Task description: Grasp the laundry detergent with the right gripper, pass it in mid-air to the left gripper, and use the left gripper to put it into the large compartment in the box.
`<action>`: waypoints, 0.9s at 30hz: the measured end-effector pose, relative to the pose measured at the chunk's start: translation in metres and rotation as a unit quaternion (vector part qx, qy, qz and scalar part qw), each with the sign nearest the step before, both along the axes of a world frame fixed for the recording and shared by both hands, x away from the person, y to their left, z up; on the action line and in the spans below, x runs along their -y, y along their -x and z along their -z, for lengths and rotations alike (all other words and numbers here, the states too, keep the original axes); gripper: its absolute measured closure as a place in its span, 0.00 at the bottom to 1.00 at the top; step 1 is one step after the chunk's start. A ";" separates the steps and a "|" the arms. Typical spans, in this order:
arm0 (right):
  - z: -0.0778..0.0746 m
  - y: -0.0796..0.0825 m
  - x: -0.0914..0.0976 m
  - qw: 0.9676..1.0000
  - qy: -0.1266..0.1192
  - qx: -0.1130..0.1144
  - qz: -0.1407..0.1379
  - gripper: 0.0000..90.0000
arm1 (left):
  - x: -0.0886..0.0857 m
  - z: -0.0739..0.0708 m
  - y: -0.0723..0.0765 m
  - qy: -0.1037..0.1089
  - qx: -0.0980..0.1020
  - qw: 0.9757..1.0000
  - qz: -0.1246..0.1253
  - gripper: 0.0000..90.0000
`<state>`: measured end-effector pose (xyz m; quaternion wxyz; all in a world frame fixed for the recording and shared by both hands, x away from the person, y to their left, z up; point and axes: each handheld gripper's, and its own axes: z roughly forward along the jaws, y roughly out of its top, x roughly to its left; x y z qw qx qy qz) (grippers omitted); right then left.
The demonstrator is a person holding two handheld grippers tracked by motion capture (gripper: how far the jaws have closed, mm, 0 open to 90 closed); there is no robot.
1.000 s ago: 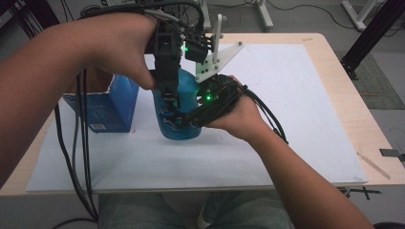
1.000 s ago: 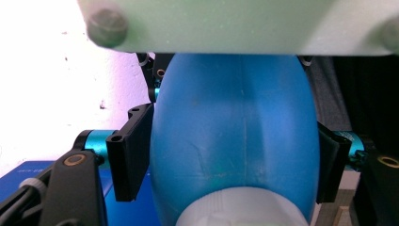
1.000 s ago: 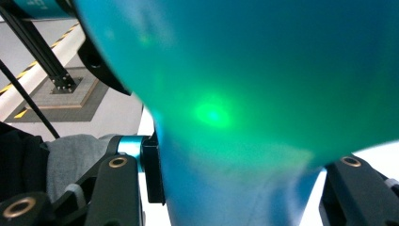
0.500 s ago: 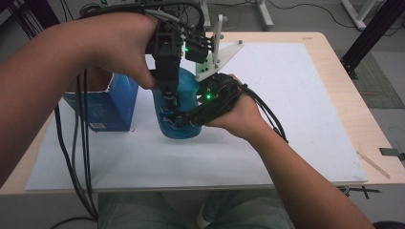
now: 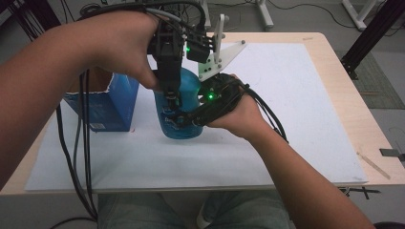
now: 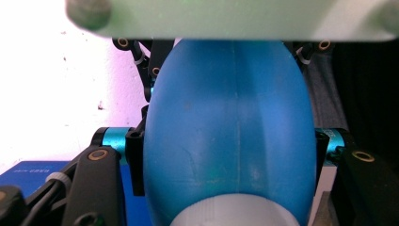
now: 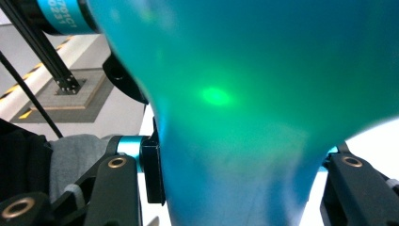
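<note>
A blue plastic bottle [image 5: 185, 130] stands upright on the white sheet [image 5: 296, 100]. My left gripper [image 5: 172, 101] comes down on it from above. In the left gripper view its black pads [image 6: 134, 162] press both flanks of the bottle [image 6: 230, 127], with the white cap at the bottom edge. My right gripper [image 5: 180, 119] reaches in from the right, low on the bottle. In the right gripper view its pads [image 7: 153, 174] clamp the narrower part of the bottle [image 7: 244, 94], which looks teal under a green light spot. Both grippers are shut on the bottle.
An open blue carton [image 5: 112, 102] stands just left of the bottle, close to the left forearm. Cables hang off the table's front left. A thin wooden stick [image 5: 373, 164] lies near the right edge of the table [image 5: 334, 52].
</note>
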<state>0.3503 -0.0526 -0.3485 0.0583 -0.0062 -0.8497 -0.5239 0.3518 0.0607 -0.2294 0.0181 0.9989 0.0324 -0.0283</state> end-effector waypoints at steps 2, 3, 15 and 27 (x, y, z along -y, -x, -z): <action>0.000 0.000 0.001 1.000 -0.002 0.003 -0.002 0.48 | 0.001 0.000 0.000 0.000 -0.001 1.000 0.001 0.44; 0.000 -0.002 0.002 1.000 -0.011 -0.015 -0.011 0.42 | 0.001 0.000 0.000 -0.004 -0.002 1.000 0.002 0.44; -0.002 -0.008 0.022 0.998 0.022 -0.050 -0.018 0.23 | -0.002 -0.005 -0.004 -0.007 0.002 1.000 0.000 0.44; -0.010 -0.015 0.048 0.998 0.051 -0.024 0.034 0.14 | -0.007 -0.014 -0.002 0.010 -0.002 1.000 -0.006 0.43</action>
